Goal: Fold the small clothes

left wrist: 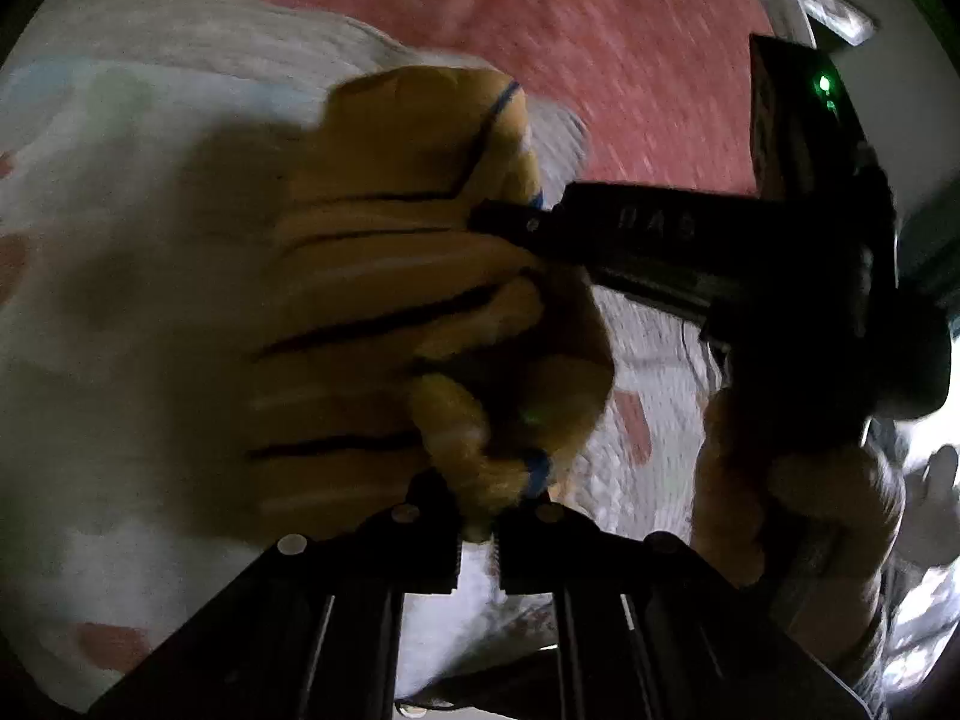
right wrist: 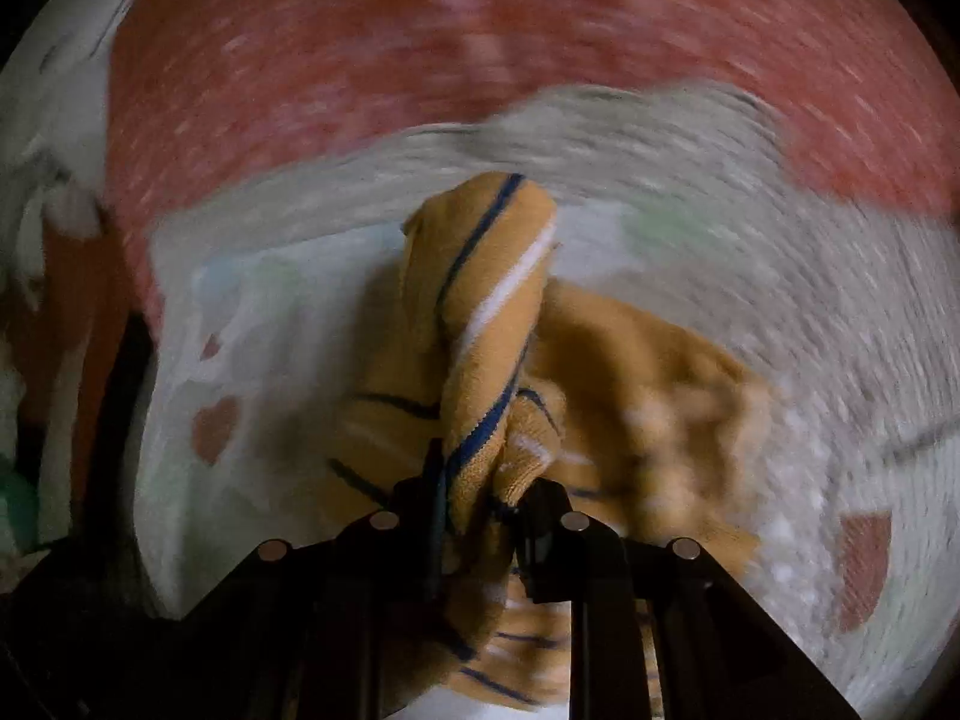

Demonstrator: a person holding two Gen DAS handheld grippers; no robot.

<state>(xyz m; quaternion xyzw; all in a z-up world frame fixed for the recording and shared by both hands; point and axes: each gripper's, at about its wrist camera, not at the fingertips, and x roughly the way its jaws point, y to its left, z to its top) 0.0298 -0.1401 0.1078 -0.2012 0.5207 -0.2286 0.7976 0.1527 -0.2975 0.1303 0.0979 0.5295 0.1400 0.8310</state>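
Observation:
A small mustard-yellow garment (left wrist: 408, 300) with thin dark blue and white stripes lies bunched over a white patterned blanket (left wrist: 120, 276). My left gripper (left wrist: 477, 531) is shut on a bunched edge of the garment. My right gripper (right wrist: 480, 516) is shut on another fold of the same garment (right wrist: 480, 324), which stands up twisted in front of it. In the left wrist view, the right gripper (left wrist: 510, 219) reaches in from the right, its tip on the garment, held by a bare hand (left wrist: 780, 504). Both views are blurred by motion.
The white blanket (right wrist: 750, 228) with red and pale green patches lies on a red woven surface (left wrist: 600, 48), which also shows in the right wrist view (right wrist: 420, 48). Pale objects stand at the far right edge (left wrist: 828, 6) and at the left edge (right wrist: 48, 180).

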